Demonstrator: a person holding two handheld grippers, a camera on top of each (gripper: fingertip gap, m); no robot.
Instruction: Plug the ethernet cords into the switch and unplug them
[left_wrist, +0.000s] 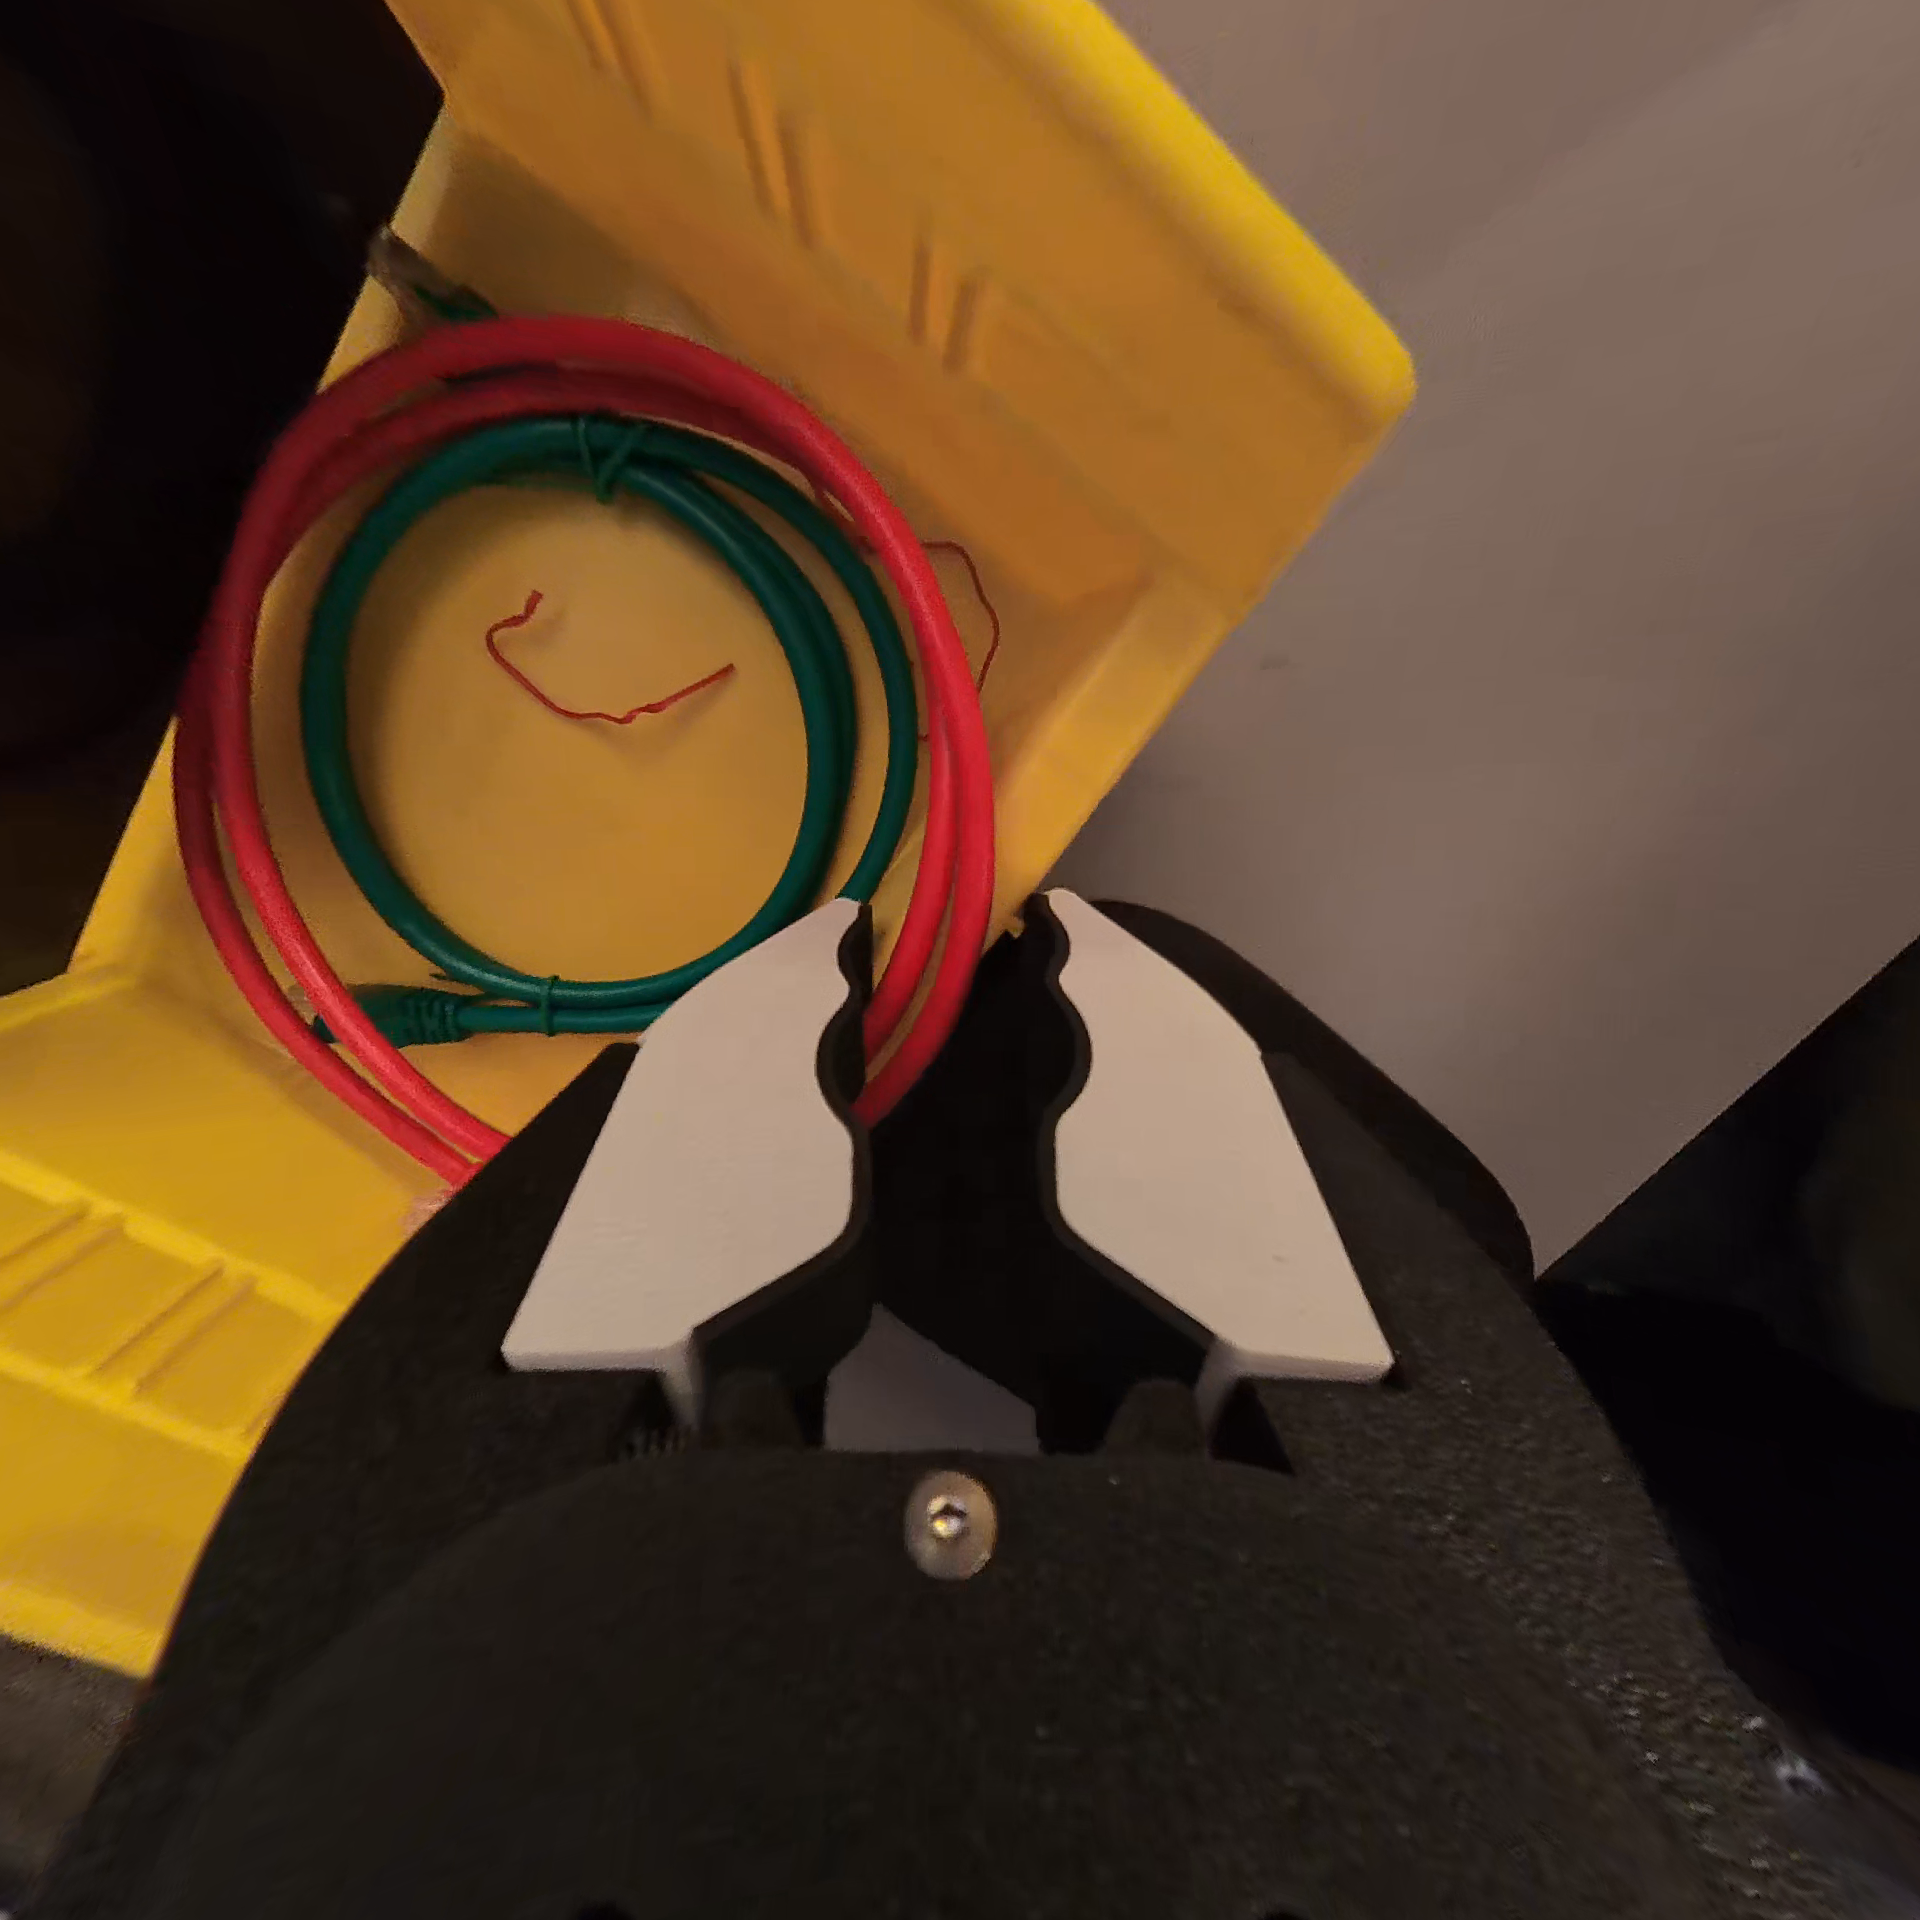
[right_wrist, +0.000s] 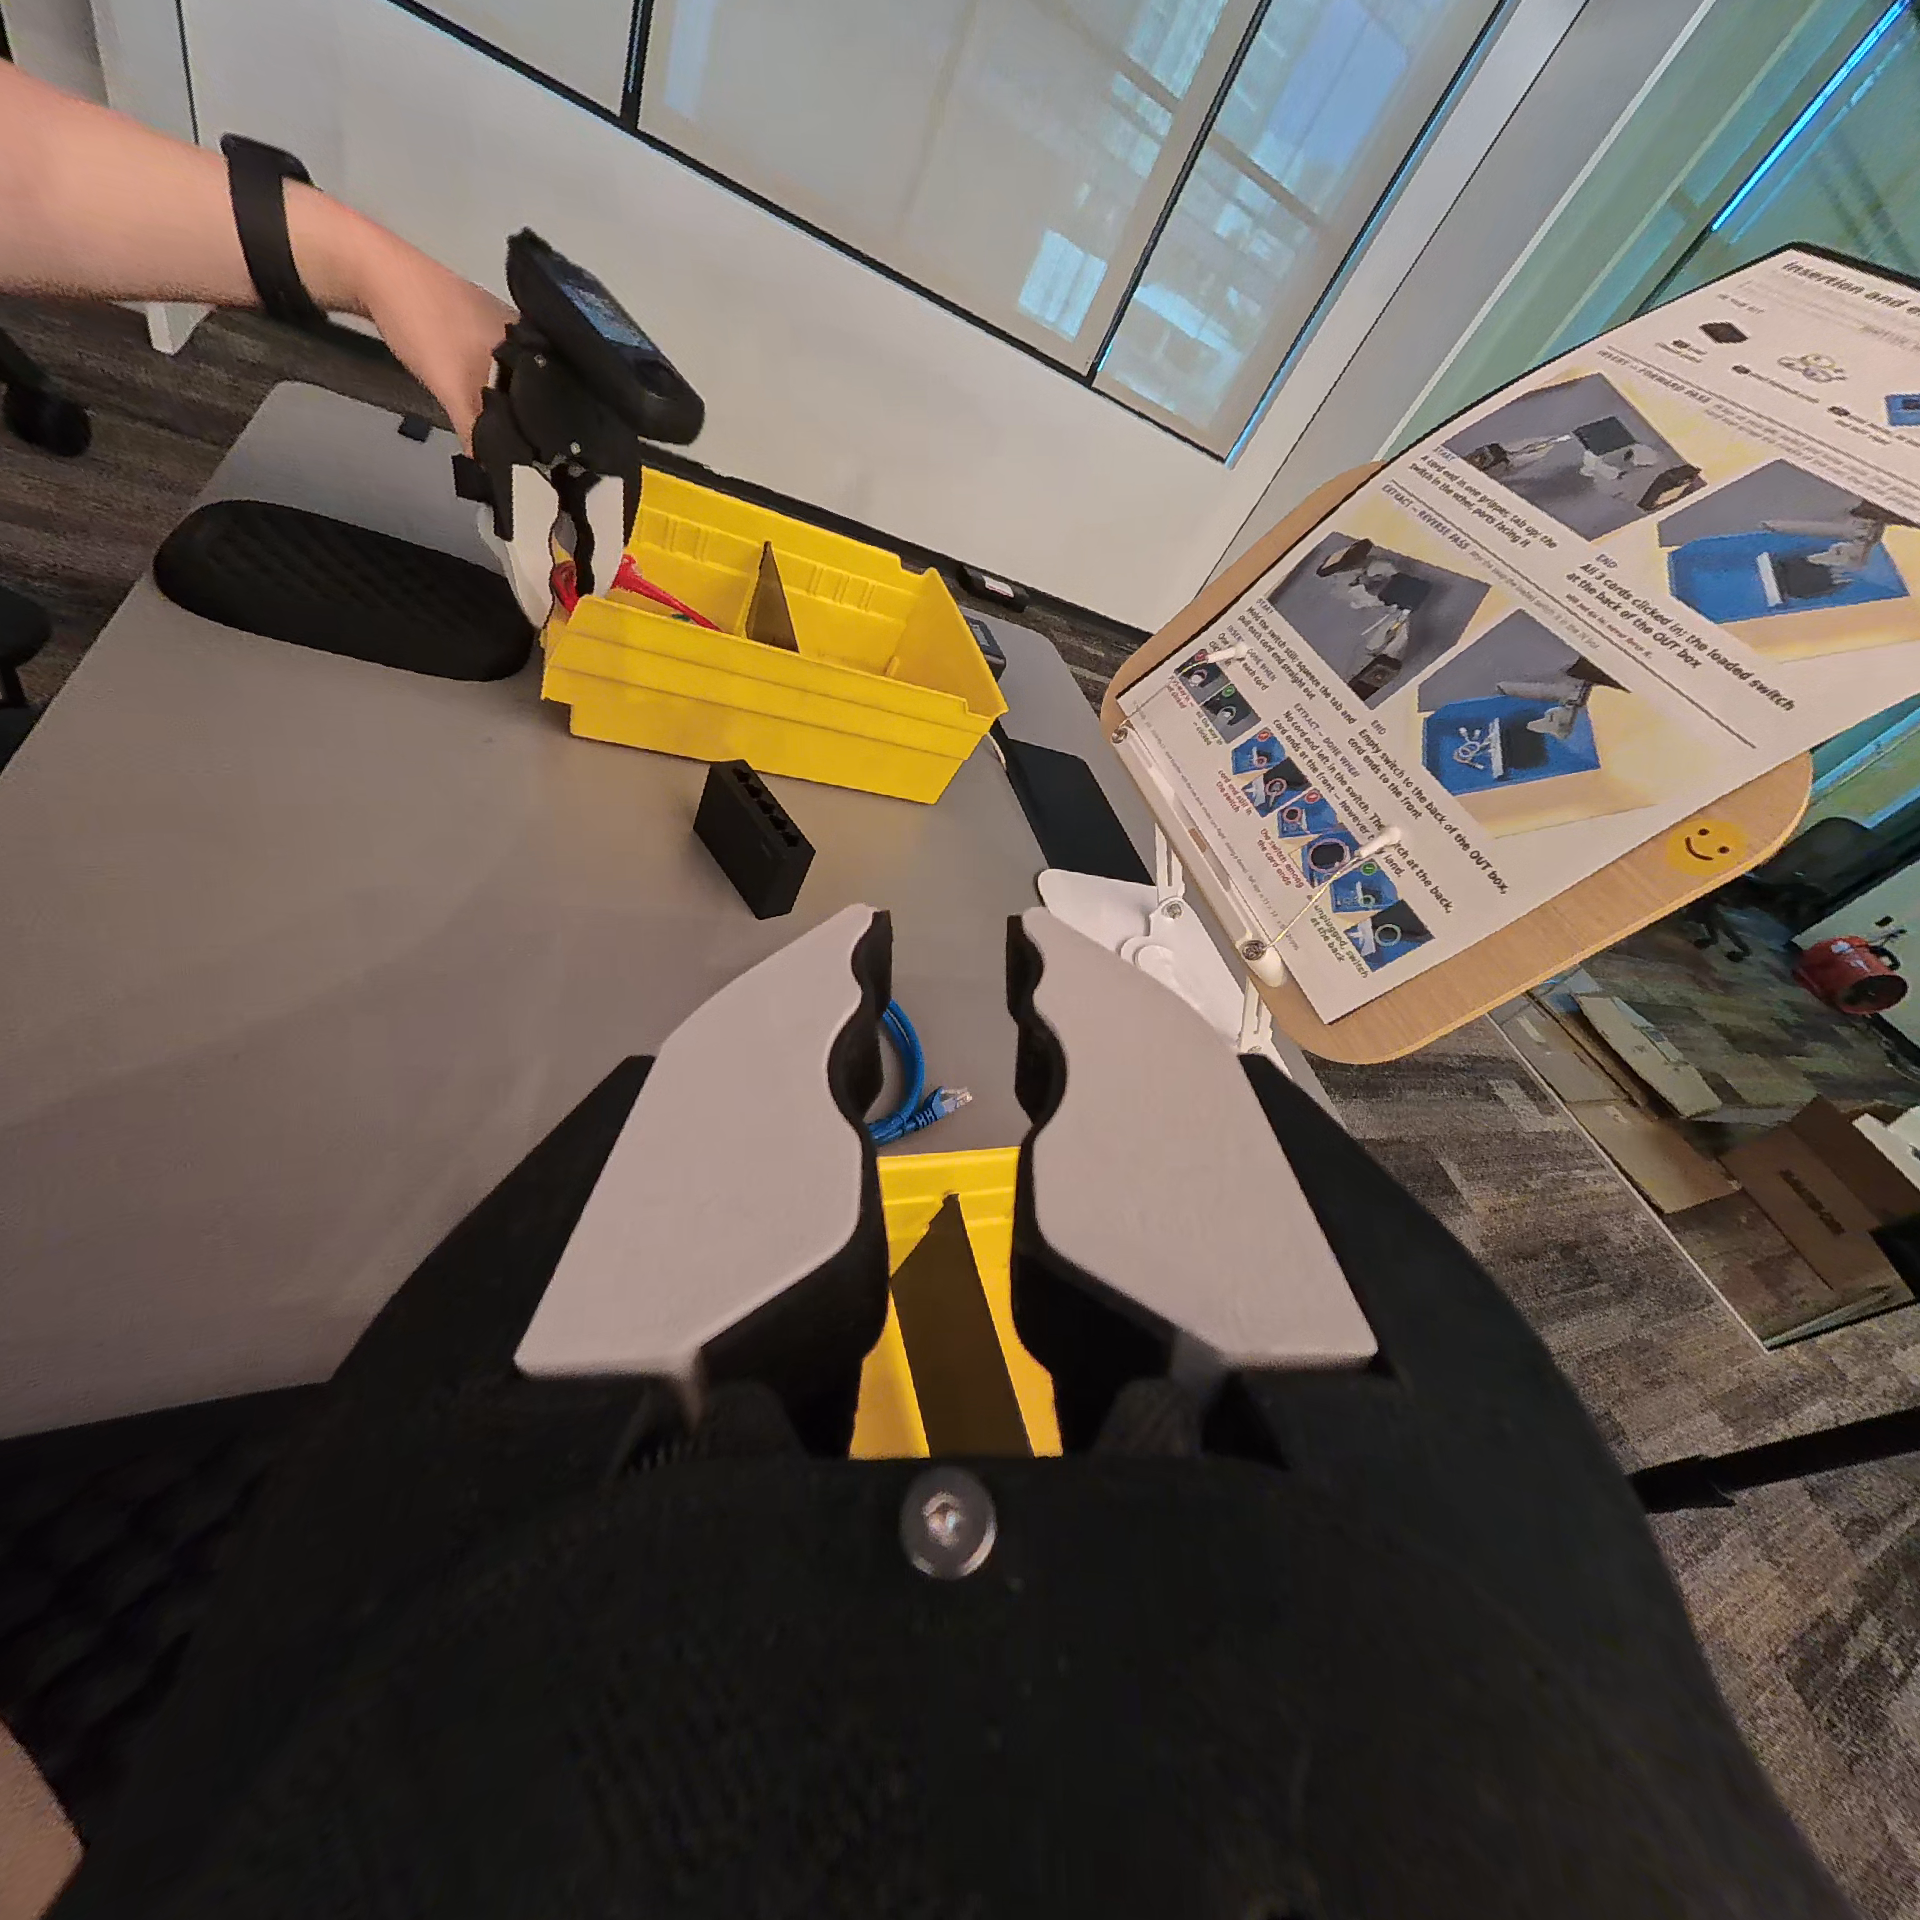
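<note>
Right gripper (right_wrist: 948, 940): nearest our right wrist view; we hold it with its jaws parted and nothing between them, above the near edge of the grey table (right_wrist: 312, 935).
Near yellow bin (right_wrist: 951, 1174): we see a slice of it through the gap of the right gripper, with a dark divider standing in it.
Blue cord (right_wrist: 904, 1081): it lies on the table just past that bin, its clear plug end pointing right.
Switch (right_wrist: 753, 836): a small black box out on the table between the two bins, apart from both; its long axis runs from far-left to near-right, and its row of ports faces up and to the right. No cord is in it.
Far yellow bin (right_wrist: 769, 686): it sits beyond the switch, split by a dark divider.
Left gripper (left_wrist: 943, 914): we have dipped it into the far bin's left compartment; its jaws are parted, with both strands of the red cord (left_wrist: 935, 644) passing between them, resting against the left finger (left_wrist: 727, 1122) and not yet pinched.
Green cord (left_wrist: 852, 665): coiled inside the red loop on the bin floor, tied with thin green ties, one plug pointing left at the bottom.
Loose red twist tie (left_wrist: 603, 675): it lies in the middle of the coils.
Instruction sheet (right_wrist: 1455, 665): it rests on a tilted wooden board to the right of the table.
</note>
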